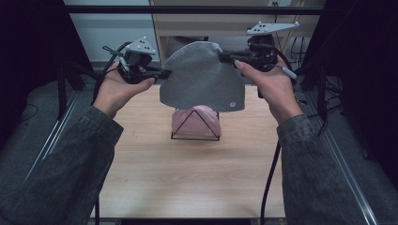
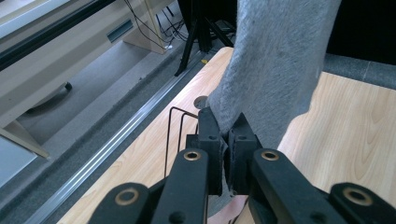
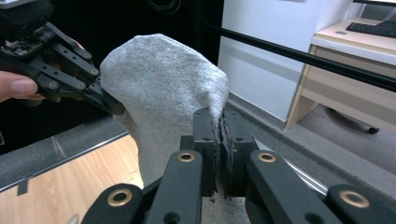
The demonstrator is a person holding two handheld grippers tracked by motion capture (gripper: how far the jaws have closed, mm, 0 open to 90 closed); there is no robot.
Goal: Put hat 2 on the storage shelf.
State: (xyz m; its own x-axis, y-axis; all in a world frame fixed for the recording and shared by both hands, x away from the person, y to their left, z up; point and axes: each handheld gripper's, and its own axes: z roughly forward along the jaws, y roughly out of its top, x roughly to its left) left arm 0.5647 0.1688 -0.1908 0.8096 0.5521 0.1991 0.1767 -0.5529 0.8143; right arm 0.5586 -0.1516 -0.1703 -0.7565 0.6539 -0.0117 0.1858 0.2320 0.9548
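In the high view, a soft grey knitted beanie hat (image 1: 202, 77) hangs in the air in the upper middle of the frame, stretched between the two tongs and clear of the pale wooden desk (image 1: 187, 173). The left tongs (image 1: 165, 73), held in the person's left hand (image 1: 117, 89) at the upper left, are closed on the hat's left edge. The right tongs (image 1: 225, 57), held in the right hand (image 1: 270, 82) at the upper right, are closed on the hat's right side, a little higher up. A small round badge (image 1: 231, 105) sits near the hat's lower right hem.

Directly below the hat, at the centre of the frame, a pink rounded fabric piece (image 1: 196, 123) rests on a thin black wire triangular stand (image 1: 195, 136) that stands on the desk. The hat's hem hangs just above the pink piece.

In the left gripper view the jaws pinch a fold of the grey knit at the centre of the frame, with the wire stand (image 2: 175, 130) showing left of them. In the right gripper view the jaws clamp the grey cloth at lower centre, and the left tongs (image 3: 114, 108) bite the hat's far edge at the left.
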